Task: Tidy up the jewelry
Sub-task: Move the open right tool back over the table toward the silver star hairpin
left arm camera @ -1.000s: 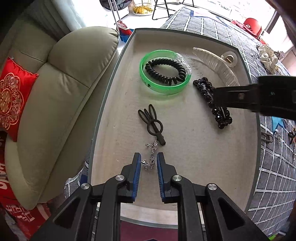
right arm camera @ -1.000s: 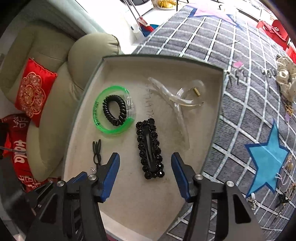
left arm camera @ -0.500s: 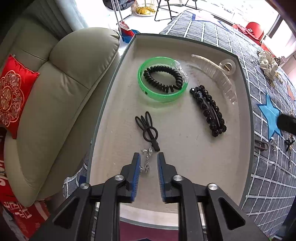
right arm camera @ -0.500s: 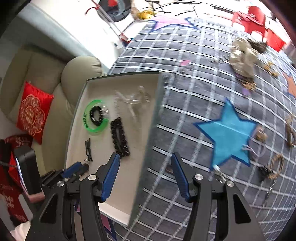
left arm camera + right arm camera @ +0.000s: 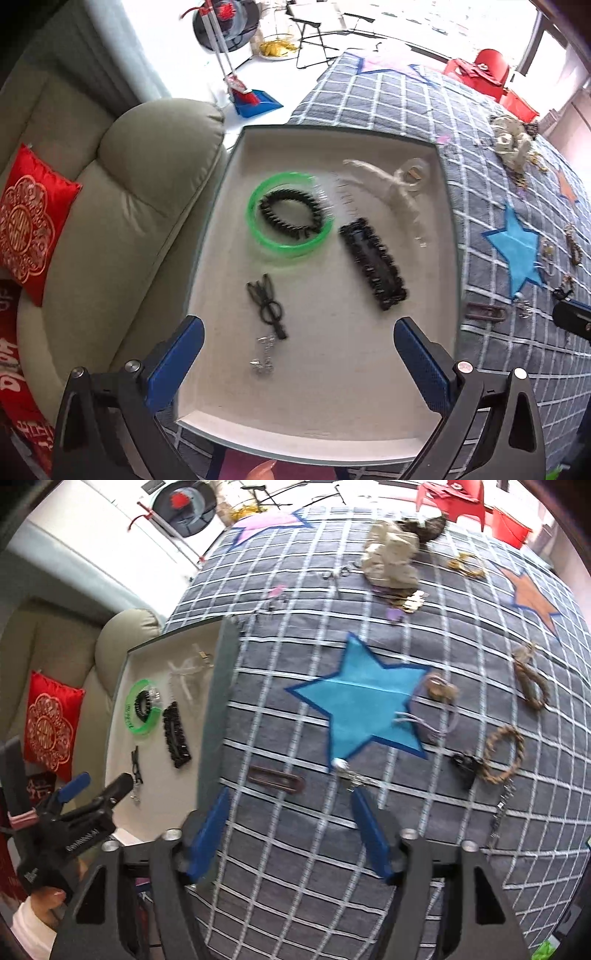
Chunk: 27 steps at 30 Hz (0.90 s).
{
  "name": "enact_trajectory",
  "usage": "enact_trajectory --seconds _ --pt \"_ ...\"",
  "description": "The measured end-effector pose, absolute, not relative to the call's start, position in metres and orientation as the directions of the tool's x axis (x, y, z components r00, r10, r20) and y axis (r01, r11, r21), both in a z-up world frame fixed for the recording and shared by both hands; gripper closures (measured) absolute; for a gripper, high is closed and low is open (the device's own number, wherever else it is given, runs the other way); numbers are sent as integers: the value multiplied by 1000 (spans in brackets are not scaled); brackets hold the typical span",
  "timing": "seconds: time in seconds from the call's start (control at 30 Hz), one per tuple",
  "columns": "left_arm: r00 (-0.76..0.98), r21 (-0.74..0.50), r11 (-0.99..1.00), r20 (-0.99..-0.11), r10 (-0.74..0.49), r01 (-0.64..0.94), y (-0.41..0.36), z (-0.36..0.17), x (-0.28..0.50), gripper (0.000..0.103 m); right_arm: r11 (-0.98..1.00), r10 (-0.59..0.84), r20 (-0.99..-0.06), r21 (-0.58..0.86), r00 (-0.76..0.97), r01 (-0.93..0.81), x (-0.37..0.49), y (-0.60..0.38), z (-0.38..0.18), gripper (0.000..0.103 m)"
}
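Note:
A cream-lined tray holds a green bangle around a black coil tie, a clear claw clip, a black beaded barrette, a small black clip and a silver chain piece. My left gripper hangs above the tray's near end, its jaws opening wide. The silver piece lies loose on the lining between them. My right gripper hovers over the checked blanket with its jaws opening and nothing in them. A brown hair clip lies just ahead of its fingertips.
More jewelry is scattered on the blanket: a silver piece, a braided rope bracelet, a cream fabric bundle. A beige sofa with a red cushion stands left of the tray. The tray's raised wall separates it from the blanket.
The left gripper went from nearly shut around the silver piece to wide open and rose, leaving it on the tray. The right gripper swung from over the tray to the blanket and opened wider.

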<state>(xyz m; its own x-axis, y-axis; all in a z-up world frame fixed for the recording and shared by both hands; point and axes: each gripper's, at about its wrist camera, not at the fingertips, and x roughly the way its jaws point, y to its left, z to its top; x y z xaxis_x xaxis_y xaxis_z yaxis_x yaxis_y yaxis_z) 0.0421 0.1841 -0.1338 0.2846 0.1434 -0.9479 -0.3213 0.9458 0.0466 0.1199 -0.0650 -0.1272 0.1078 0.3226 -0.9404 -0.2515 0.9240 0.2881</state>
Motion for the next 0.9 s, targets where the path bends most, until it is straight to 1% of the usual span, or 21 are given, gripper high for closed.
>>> enact_trajectory --seconds 0.07,0.27,0.5,0.53,0.57,0.6,0.73,0.9 --pt "286 40 952 -949 132 -304 178 -131 47 0 929 321 -941 290 112 -229 120 -76 -128 21" --pt "304 44 968 -945 120 -246 152 -122 62 0 942 309 -945 289 105 -172 117 -106 -132 21" --pt "320 18 986 -945 70 -163 111 -115 78 0 948 310 -943 296 122 -121 115 -136 -133 20" --pt "320 14 989 -945 61 -149 105 -115 80 0 949 308 -943 296 124 -108 114 -142 -134 16" --pt "320 12 991 -946 55 -137 98 -114 81 0 949 309 -942 298 130 -98 114 -146 -134 6" --pt "320 11 992 -946 50 -124 91 -115 83 0 949 312 -940 303 135 -88 114 -152 -134 0" --pt "311 3 997 -950 27 -78 65 -117 89 0 949 314 -937 310 152 -50 113 -174 -134 0" --pt "285 22 999 -958 30 -30 33 -126 100 0 955 292 -944 296 155 0 112 -202 -139 0"
